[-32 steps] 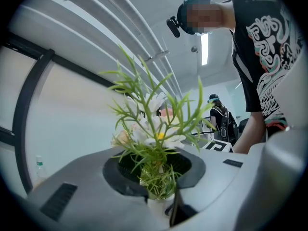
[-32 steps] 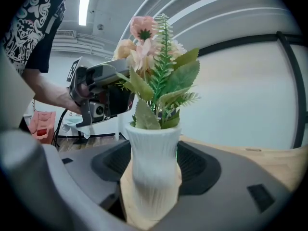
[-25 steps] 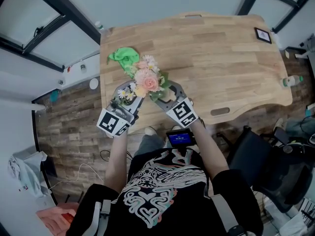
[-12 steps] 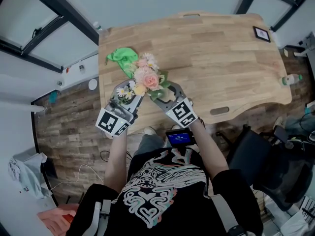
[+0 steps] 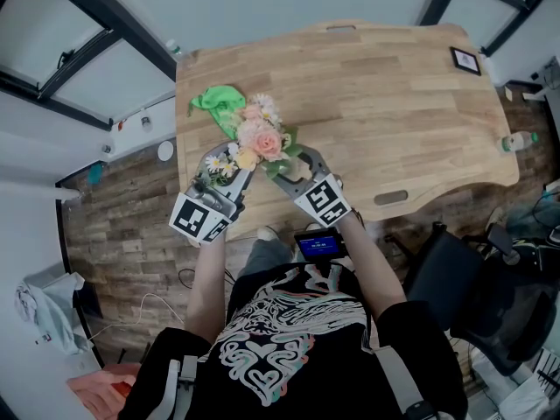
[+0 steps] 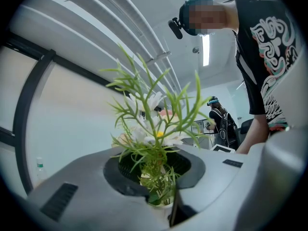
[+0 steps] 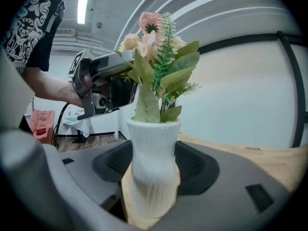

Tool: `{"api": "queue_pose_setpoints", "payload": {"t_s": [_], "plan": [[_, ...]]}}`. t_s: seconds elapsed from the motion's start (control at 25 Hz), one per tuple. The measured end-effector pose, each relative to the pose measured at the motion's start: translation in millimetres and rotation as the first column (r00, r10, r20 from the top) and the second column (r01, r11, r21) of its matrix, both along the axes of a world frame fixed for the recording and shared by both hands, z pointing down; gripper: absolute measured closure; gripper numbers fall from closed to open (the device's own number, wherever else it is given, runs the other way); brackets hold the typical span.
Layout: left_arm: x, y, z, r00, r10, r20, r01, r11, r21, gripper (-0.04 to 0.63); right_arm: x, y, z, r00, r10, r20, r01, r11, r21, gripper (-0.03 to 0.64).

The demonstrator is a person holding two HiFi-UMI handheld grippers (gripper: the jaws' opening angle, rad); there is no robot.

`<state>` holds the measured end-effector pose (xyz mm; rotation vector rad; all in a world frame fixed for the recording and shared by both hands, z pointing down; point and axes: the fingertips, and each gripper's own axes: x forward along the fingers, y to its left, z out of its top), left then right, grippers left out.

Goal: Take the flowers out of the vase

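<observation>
- My left gripper [image 6: 166, 203] is pinched nearly together on the stems of a sprig of white daisies with thin green leaves [image 6: 151, 143]. The sprig stands up out of the jaws, just beside the main bunch at its 8 o'clock in the head view.
- My right gripper [image 7: 151, 196] is clamped around a white ribbed ceramic vase [image 7: 154, 143]. Its jaws have just been closing a touch, wide apart with the vase between the pads.
- The bunch of pink and peach flowers with green fern leaves [image 5: 261, 138] sits in the vase, upright.
- The vase is at the near left part of a light wooden plank table [image 5: 394, 103], roughly 8 o'clock from the table's middle. Bare wood shows right under it.
- A crumpled bright green cloth [image 5: 219, 100] lies on the table at 10 o'clock from the flowers, near them.
- A small black-framed square [image 5: 467, 62] sits at the far right corner, 2 o'clock, well apart from everything else.
- The room has a dark wood-plank floor [image 5: 131, 226] and pale walls with black frames.
- A small bottle [image 5: 521, 142] is at 3 o'clock by the table edge, and a black office chair [image 5: 472, 296] is at my 4 o'clock.
</observation>
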<state>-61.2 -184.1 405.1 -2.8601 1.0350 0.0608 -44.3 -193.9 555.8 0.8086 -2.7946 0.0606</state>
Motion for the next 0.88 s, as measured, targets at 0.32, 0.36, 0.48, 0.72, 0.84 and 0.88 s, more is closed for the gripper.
{"api": "queue_pose_setpoints", "payload": {"t_s": [0.32,0.36,0.48,0.72,0.84,0.88], "plan": [[-10.1,-3.3,-18.0,0.993,-0.012,-0.119,0.013,1.0,0.007,0.505,0.9,-0.4,0.6,1.0,-0.002,0.001,0.002,1.0,-0.003,0.331],[-14.2,-5.4,-23.0,0.989,-0.019,-0.144,0.02,1.0,0.011,0.505,1.2,-0.3,0.9,1.0,-0.003,0.0,0.003,1.0,-0.003,0.33],[-25.3,-12.5,-31.8,0.987,-0.039,-0.159,0.042,0.999,0.02,0.506,1.5,-0.1,1.7,1.0,-0.002,-0.002,0.002,1.0,-0.003,0.33],[-41.1,-14.0,-39.1,0.983,-0.066,-0.173,0.071,0.997,0.026,0.506,1.3,0.7,1.7,1.0,-0.004,-0.006,0.004,1.0,-0.001,0.33],[-43.7,-14.6,-43.8,0.98,-0.07,-0.184,0.077,0.997,0.03,0.506,0.8,0.2,1.3,1.0,-0.003,-0.008,0.003,1.0,-0.002,0.33],[-43.7,-14.5,-45.9,0.98,-0.07,-0.184,0.078,0.996,0.033,0.506,0.6,0.1,1.3,1.0,-0.003,-0.008,0.003,1.0,-0.003,0.331]]}}
